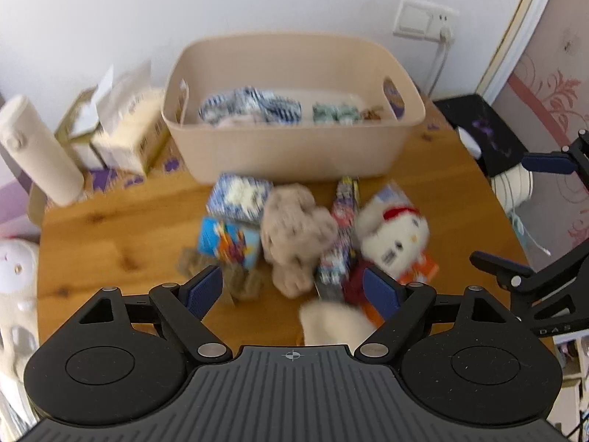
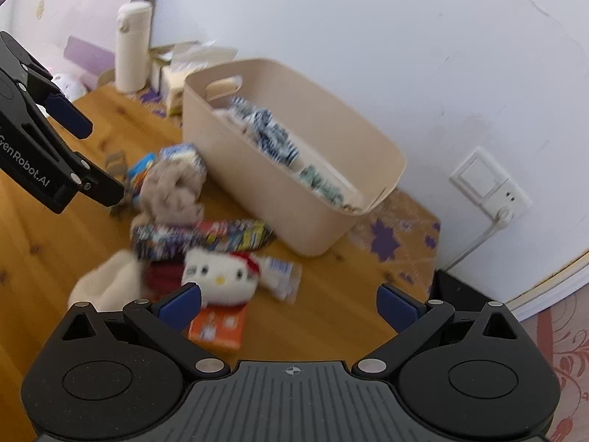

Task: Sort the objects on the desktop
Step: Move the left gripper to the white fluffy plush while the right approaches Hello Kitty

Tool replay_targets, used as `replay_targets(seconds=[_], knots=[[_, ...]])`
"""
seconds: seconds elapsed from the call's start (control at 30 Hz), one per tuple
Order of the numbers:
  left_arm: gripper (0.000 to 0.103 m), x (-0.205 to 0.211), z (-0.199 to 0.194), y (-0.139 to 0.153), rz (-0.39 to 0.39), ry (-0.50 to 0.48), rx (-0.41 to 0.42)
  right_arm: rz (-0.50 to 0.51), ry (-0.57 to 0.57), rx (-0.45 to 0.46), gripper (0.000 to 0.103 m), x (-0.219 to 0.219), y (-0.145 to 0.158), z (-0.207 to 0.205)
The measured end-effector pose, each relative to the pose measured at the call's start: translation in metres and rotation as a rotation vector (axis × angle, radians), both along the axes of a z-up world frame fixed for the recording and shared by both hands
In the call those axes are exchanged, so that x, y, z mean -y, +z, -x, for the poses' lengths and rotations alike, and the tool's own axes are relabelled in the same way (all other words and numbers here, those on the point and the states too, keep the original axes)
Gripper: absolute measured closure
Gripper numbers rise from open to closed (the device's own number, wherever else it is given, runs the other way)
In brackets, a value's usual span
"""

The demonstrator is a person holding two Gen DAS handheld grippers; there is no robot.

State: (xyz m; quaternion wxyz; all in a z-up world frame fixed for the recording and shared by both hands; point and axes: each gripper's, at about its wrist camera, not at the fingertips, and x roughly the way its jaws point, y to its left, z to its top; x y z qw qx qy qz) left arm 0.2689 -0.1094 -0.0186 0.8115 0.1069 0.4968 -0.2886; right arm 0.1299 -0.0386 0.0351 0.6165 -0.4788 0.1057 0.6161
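The wooden table [image 1: 110, 228] takes up most of what I can see, pushed against a white wall, and on its far side sits a beige plastic bin [image 1: 291, 140] that already has blue-and-white striped things and a few greenish ones lying in its bottom. In front of the bin, out on the bare wood, a loose heap of small objects lies touching one another: a tan plush animal [image 1: 294, 235] in the middle, a white cat plush with a red bow [image 2: 221, 276] beside it, a long colourful printed pouch [image 2: 198, 237] lying between the two, a cream fuzzy item [image 2: 106, 283] at the near edge, a blue-and-white packet [image 1: 239, 199] nearest the bin, a small blue carton [image 1: 224, 243] just below that, and an orange box [image 2: 217, 326] under the cat. Both tools hang over this heap, everything a bit blurred. The left gripper [image 1: 292, 291] has its jaws spread apart with nothing clamped between them, and the right gripper [image 2: 289, 305] stands just as wide, empty too. Off to the left side a white flask [image 2: 132, 48] stands upright next to some opened cartons [image 1: 121, 136]
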Motion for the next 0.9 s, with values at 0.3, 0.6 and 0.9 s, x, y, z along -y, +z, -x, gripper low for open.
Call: replay_targets(seconds=[0.3,0.6,0.9], knots=[[0.018,0.004,0.027,-0.039,-0.045,0.02,-0.128,0.037,-0.013,-0.067,0.0,0.012,-0.018,-0.007],[0.018,0.011,0.037,-0.082,-0.086,0.02,-0.238,0.049,-0.022,-0.128,0.0,0.007,-0.041,-0.005],[0.018,0.009,0.024,-0.112,-0.08,0.057,-0.338,0.017,-0.084,-0.201,0.0,-0.01,-0.057,-0.001]])
